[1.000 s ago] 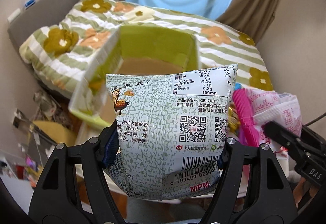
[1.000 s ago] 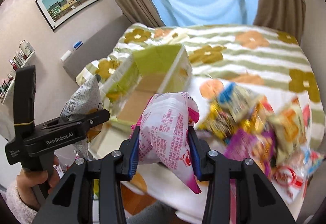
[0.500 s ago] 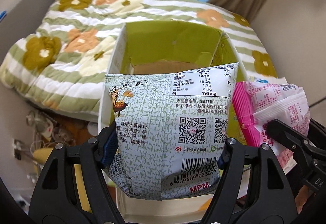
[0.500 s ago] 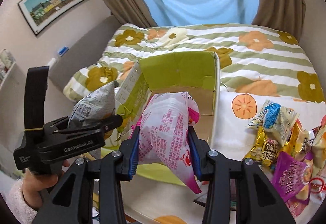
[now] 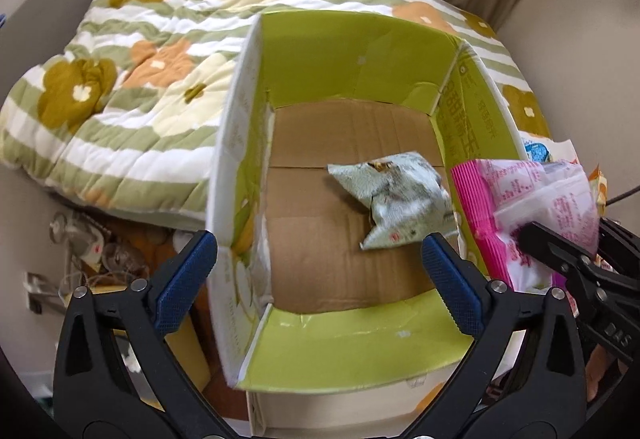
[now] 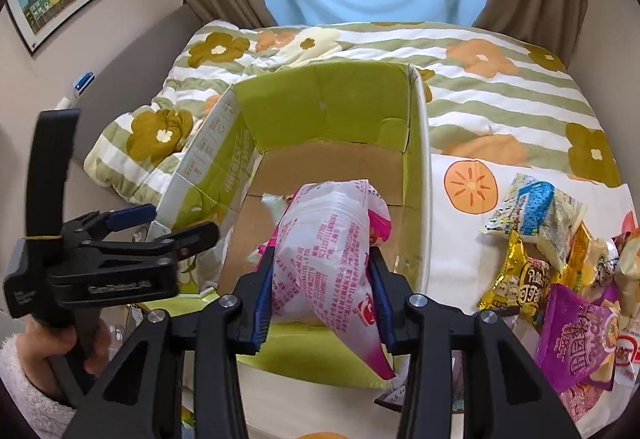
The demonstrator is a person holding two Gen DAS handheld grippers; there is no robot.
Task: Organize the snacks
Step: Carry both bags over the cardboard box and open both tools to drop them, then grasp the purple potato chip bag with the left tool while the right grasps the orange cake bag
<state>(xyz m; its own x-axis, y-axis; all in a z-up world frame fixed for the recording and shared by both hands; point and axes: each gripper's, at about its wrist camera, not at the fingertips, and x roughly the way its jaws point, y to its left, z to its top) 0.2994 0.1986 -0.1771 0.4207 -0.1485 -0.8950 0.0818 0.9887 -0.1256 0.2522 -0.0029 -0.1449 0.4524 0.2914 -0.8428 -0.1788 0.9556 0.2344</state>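
1. The left tongs [image 5: 320, 271] are hanging wide apart and empty above the open cardboard box with lime-green inner walls [image 5: 360, 51], which is sitting on the bed with the flower-and-stripe quilt [image 5: 132, 79].
2. A grey-green speckled snack packet [image 5: 396, 207] is lying on the brown box floor, toward the box's right wall.
3. The right tongs [image 6: 322, 287] are gripping a puffy pink-and-white plastic snack bag [image 6: 328, 263], hovering over the box's near right corner.
4. A heap of loose foil snack packets [image 6: 560, 271] is waiting on the bed, just right of the box.
5. Judged from this, the step in hand is loading the box: the pink bag appears next, calling for the right tongs to be moving further over the opening, lowering and spreading, clear of the wall.
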